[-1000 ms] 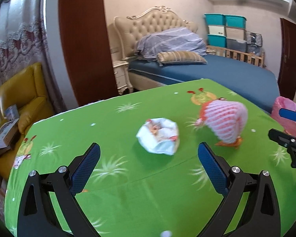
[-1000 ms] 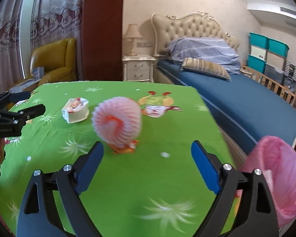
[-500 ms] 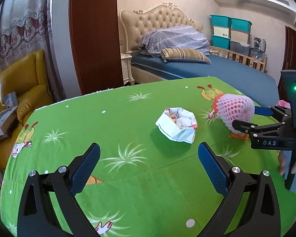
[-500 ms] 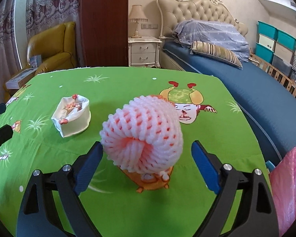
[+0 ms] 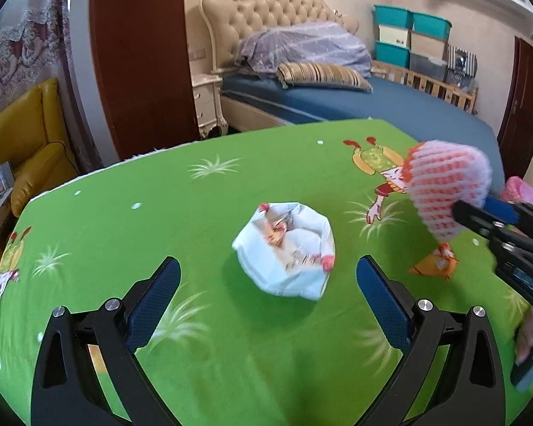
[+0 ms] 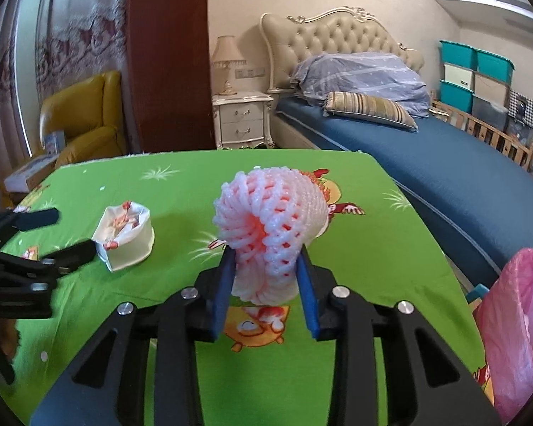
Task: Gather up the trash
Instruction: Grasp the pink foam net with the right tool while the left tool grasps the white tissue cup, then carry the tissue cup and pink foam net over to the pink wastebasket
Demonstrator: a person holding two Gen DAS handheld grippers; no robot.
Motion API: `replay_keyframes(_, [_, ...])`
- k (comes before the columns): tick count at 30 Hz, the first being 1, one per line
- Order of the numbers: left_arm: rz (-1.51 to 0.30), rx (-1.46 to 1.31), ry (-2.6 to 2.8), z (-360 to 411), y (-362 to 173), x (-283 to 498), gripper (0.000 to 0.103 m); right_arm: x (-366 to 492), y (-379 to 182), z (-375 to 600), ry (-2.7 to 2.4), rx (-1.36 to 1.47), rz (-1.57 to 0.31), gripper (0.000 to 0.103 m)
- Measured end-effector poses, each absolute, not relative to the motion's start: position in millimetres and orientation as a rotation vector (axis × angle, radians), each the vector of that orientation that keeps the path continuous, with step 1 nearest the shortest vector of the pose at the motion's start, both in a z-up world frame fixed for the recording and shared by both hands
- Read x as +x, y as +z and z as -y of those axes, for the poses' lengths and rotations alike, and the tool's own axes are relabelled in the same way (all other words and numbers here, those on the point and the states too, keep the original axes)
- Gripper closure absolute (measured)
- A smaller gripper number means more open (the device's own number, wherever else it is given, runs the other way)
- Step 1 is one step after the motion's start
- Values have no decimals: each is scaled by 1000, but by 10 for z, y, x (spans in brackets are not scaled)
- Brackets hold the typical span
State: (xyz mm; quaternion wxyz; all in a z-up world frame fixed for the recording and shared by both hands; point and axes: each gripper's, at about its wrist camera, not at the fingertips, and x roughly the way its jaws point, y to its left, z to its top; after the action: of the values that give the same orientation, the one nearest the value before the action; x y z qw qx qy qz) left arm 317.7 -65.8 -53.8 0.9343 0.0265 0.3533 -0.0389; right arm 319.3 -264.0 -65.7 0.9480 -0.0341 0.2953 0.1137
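Trash pickup on green cartoon-print tablecloth (image 5: 231, 372): both grippers going for one item each.

L to R: left gripper (image 5: 266, 296), black w/ blue pads, jaws spread wide & empty, lined up either side of the crumpled white paper wrapper w/ red print (image 5: 284, 252), not touching it yet – looks set to close on it next. Wrapper sits mid-table, near the pink-white foam fruit net (image 6: 270, 227) but apart. Right gripper (image 6: 266, 291) is closing, jaws narrow, blue pads pressing the net's lower part on both sides, foam bulging above – soft stuff, so it squashes rather than slips. Pink plastic bag (image 6: 515, 330) hangs just off the table's right edge, prob. the drop spot, close to that hand.
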Motion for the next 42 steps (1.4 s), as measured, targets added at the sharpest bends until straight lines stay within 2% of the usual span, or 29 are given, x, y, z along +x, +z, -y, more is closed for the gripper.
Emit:
replay_keyframes(7, [-826,102,-64,827,-755,3609,9,3144,-650,2599,230,-95,-586,70])
replay_keyframes(9, [-840,101,-60,820,-779,3644,22,3136,-647,2604,229,-97,-583,70])
replay_keyframes(10, [-845,100,-59,816,-790,3650,34,3138,-649,2604,229,-97,-585,69])
replay_keyframes(26, [-654,27,-52,662,-550,2909,35,3070,-633,2598,229,-91,-595,69])
replay_keyframes(42, [-547,72,-60,707,-391,2140,34,2089,-577,2467,273,-168,-534,69])
